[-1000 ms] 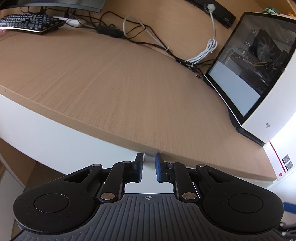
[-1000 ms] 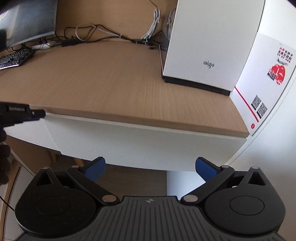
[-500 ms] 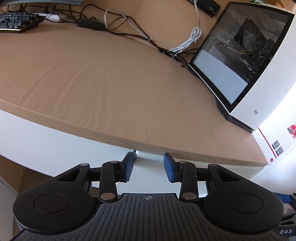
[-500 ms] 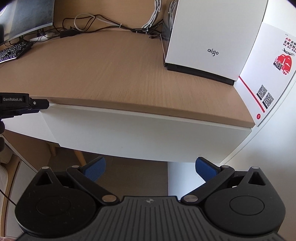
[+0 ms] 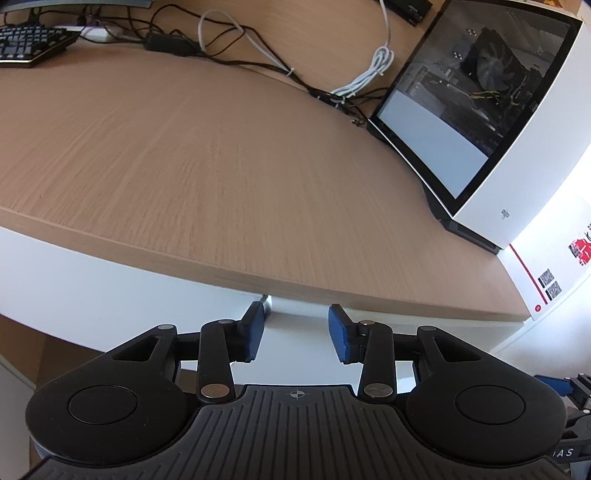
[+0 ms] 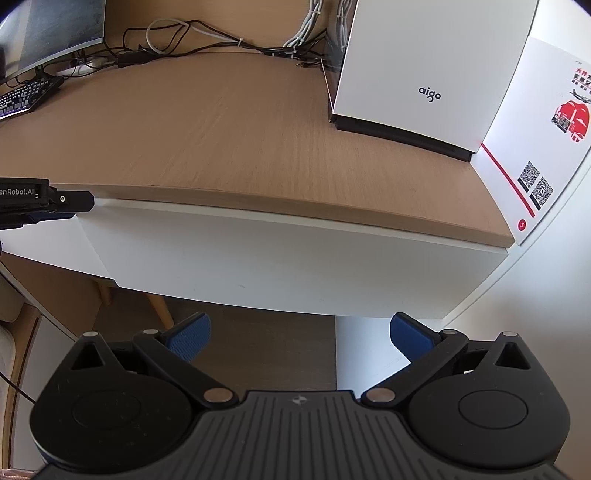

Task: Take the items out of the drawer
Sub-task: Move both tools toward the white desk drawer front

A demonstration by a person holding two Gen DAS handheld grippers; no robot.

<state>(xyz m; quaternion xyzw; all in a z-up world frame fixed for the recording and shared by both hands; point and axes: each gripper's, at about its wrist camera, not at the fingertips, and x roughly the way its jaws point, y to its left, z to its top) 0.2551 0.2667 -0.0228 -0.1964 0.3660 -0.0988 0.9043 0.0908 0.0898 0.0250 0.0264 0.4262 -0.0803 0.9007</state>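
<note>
The white drawer front point(image 6: 295, 258) sits under the wooden desk top point(image 6: 229, 140); nothing of its inside shows. My left gripper point(image 5: 297, 317) is open, its blue pads point(image 5: 255, 332) close to the drawer front point(image 5: 436, 326), right of a narrow seam point(image 5: 266, 303) between two white panels. Nothing is between its fingers. Seen from the right wrist view, the left gripper point(image 6: 44, 201) reaches the drawer's top left corner. My right gripper point(image 6: 299, 326) is wide open and empty, below the drawer's lower edge and a little back from it.
A white computer case point(image 6: 424, 74) with a glass side point(image 5: 461, 103) stands on the desk's right end, beside a white printed box point(image 6: 535, 147). Cables point(image 5: 258, 55), a keyboard point(image 5: 29, 48) and a monitor point(image 6: 48, 33) line the back. Brown floor point(image 6: 258, 343) lies under the desk.
The left gripper's jaws have spread from almost shut to open while staying at the seam. The right gripper has drawn back slightly, still wide open.
</note>
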